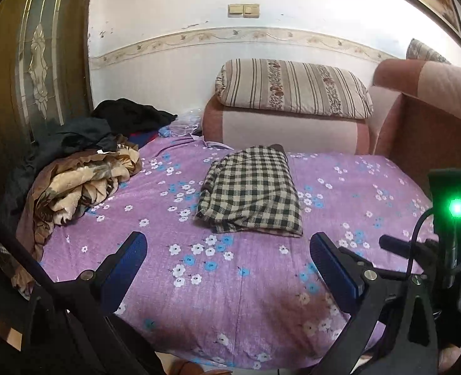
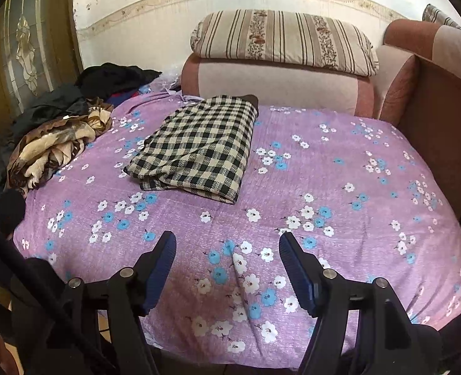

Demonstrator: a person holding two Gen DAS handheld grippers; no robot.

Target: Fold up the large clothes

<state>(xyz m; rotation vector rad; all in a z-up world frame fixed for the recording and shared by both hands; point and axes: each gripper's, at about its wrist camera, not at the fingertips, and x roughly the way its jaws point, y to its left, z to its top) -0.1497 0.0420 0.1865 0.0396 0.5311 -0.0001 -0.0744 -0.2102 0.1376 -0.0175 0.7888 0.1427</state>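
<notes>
A black and cream checked garment [image 1: 250, 192] lies folded into a neat rectangle in the middle of the purple flowered bedsheet [image 1: 230, 281]; it also shows in the right wrist view [image 2: 199, 150]. My left gripper [image 1: 227, 243] is open and empty, held above the sheet short of the garment's near edge. My right gripper [image 2: 227, 243] is open and empty over the sheet [image 2: 340, 172], to the right of and nearer than the garment. Neither gripper touches the garment.
A heap of clothes lies at the bed's left side: a brown and beige blanket [image 1: 83, 181] and dark garments [image 1: 130, 115]. A striped pillow [image 1: 293, 86] rests on a pink bolster [image 1: 286, 129] at the head. A pink headboard [image 1: 433, 118] runs along the right.
</notes>
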